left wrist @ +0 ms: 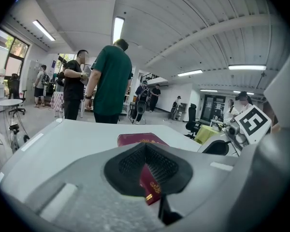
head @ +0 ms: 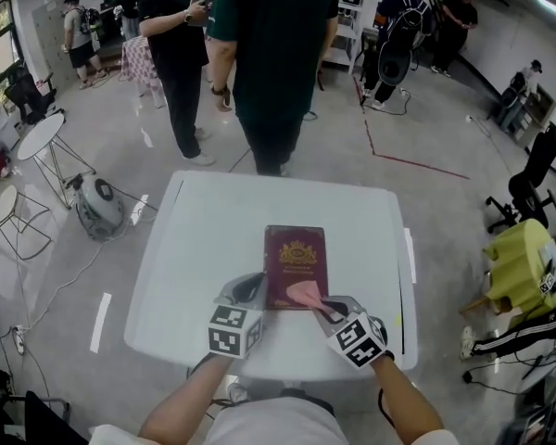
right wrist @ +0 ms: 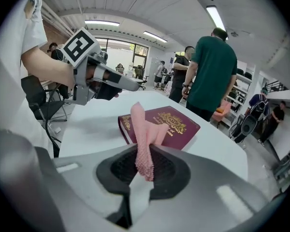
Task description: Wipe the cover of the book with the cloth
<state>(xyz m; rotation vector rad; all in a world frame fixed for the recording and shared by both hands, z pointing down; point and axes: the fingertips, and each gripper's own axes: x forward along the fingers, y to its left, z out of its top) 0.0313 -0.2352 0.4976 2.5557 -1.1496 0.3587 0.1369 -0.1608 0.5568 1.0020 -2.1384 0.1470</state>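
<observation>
A maroon book [head: 295,260] with a gold crest lies shut in the middle of the white table [head: 204,248]. My left gripper [head: 257,292] sits at the book's near left corner. In the left gripper view the book's edge [left wrist: 150,183] is pinched between the gripper's [left wrist: 147,178] dark pads. A pink cloth [head: 305,294] rests on the book's near right part, with my right gripper [head: 326,306] shut on it. In the right gripper view the cloth [right wrist: 145,132] stands up from the gripper's [right wrist: 145,170] pads, in front of the book [right wrist: 171,122].
Two people [head: 273,63] [head: 176,54] stand just beyond the table's far edge. Round side tables [head: 39,137] and a small floor machine [head: 100,207] are to the left. A yellow-green covered object [head: 519,262] and office chairs [head: 528,184] are to the right.
</observation>
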